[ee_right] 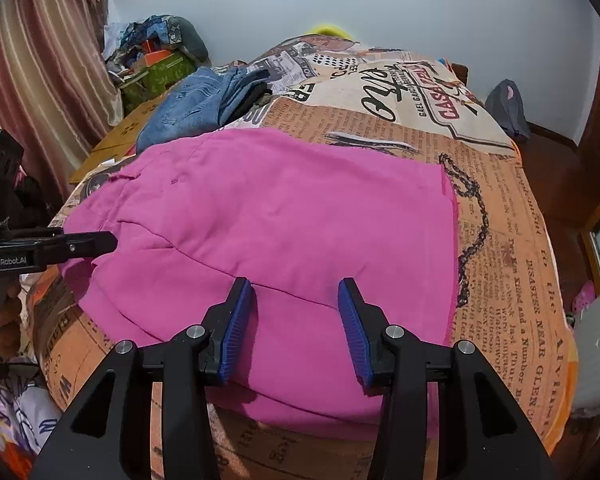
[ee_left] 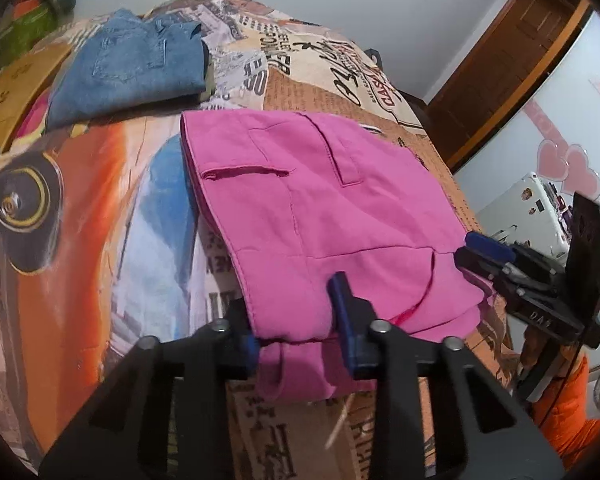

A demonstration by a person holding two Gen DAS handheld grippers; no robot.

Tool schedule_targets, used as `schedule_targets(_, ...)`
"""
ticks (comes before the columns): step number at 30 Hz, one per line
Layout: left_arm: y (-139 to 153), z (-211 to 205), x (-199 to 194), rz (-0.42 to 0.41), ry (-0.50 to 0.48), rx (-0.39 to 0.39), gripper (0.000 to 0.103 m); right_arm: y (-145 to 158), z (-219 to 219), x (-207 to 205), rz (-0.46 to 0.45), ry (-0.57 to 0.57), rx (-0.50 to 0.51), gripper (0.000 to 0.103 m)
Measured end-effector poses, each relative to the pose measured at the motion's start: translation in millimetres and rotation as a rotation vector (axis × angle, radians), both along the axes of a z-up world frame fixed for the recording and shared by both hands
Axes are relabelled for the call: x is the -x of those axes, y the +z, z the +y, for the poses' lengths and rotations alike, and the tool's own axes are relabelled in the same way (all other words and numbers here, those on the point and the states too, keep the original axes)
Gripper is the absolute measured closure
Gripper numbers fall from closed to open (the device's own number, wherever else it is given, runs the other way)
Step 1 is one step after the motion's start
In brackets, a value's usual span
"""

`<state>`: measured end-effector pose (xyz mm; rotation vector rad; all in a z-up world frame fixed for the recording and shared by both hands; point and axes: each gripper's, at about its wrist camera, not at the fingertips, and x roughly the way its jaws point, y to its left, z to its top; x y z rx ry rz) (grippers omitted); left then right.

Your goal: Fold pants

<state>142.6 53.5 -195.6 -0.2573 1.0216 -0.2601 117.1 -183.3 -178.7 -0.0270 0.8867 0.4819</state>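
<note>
Lying on the bed [ee_right: 500, 216], near its front edge: pink pants [ee_right: 284, 216], already folded at least once, with layered edges showing along the near side. Pocket slit and belt loop face up in the left wrist view.

Left gripper [ee_left: 296, 320]: jaws apart, straddling the near left corner of the pants. Cloth sits between the fingers, but the pads are not pressed together; whether they pinch any fabric cannot be told for certain. It reads as released.

Right gripper [ee_right: 296, 328]: jaws wide apart, above or resting on the near edge of the pants, grasping nothing. In the left wrist view the same tool shows at the right corner of the garment.

Other items: blue jeans [ee_left: 132, 60], folded, at the far left of the bed, well apart from the pants. Curtain [ee_right: 40, 60] and clutter at the left wall.

Step in hand, as judged: taking hold of the near edge at both corners for a further fold away from the person.

Handling notes:
- Close each gripper on all layers at the corner, not only the top one, or the stack will split.
- Lift both corners together and level, so the edge stays straight.
- Carry the edge over to meet the far edge squarely.
- Soft cloth sags between holds; keep it lightly taut.
</note>
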Motion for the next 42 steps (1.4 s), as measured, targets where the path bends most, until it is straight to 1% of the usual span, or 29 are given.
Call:
schedule_targets(2,6.9,-3.2,2.6,-0.036,-0.010,-0.043,0.081,7.4,2.3,-2.0,-0.016,0.008,-0.003,0.062)
schedule_targets(5,25.1,-9.9,8.8,-0.118,-0.023,-0.137,0.083,22.5,9.8,-6.0,-0.056,0.024,-0.021,0.062)
schedule_targets(8,43.7,-10.9,13.1,-0.182,-0.025,-0.187,0.083,30.8,21.4,-12.9,-0.075,0.042,-0.037,0.062)
schedule_targets(11,60.7,-9.5,18.6,-0.237,-0.025,-0.234,0.084,28.5,37.7,-20.0,-0.062,0.079,-0.045,0.062)
schedule_targets(13,68.9,-10.1,19.8,-0.262,-0.026,-0.249,0.085,22.5,52.3,-21.5,-0.030,0.117,-0.047,0.062)
schedule_targets(16,80.5,-12.0,21.3,-0.287,-0.041,-0.244,0.086,9.8,75.2,-17.5,0.018,0.186,-0.030,0.062)
schedule_targets(18,87.4,-17.3,22.8,-0.310,-0.055,-0.260,0.086,5.5,81.9,-13.5,0.038,0.219,-0.038,0.062)
schedule_targets(20,92.8,-23.5,22.8,-0.333,-0.070,-0.273,0.086,6.7,81.8,-9.5,0.035,0.227,-0.047,0.062)
schedule_targets(23,99.3,-33.9,20.4,-0.356,-0.093,-0.289,0.086,13.6,66.4,-6.1,0.020,0.204,-0.075,0.062)
schedule_targets(26,105.5,-47.8,17.9,-0.378,-0.125,-0.304,0.086,20.1,40.7,-1.0,0.001,0.144,-0.094,0.062)
schedule_targets(28,110.2,-58.4,18.0,-0.394,-0.147,-0.315,0.086,24.1,16.4,5.1,-0.023,0.085,-0.077,0.062)
schedule_targets(31,115.0,-75.1,16.8,-0.414,-0.187,-0.322,0.086,22.1,-15.4,16.7,-0.047,0.009,-0.028,0.062)
schedule_targets(34,116.7,-93.3,13.7,-0.424,-0.223,-0.322,0.086,11.7,-35.6,24.0,-0.011,-0.026,-0.007,0.062)
schedule_targets(36,116.8,-105.9,8.8,-0.418,-0.250,-0.313,0.086,2.6,-41.6,23.6,0.017,-0.038,0.000,0.062)
schedule_targets(39,112.7,-125.3,0.1,-0.406,-0.289,-0.316,0.086,-9.8,-44.8,24.1,0.050,-0.048,-0.033,0.062)
schedule_targets(42,106.1,-145.4,-8.6,-0.381,-0.329,-0.315,0.086,-9.0,-48.6,26.3,0.044,-0.059,-0.058,0.062)
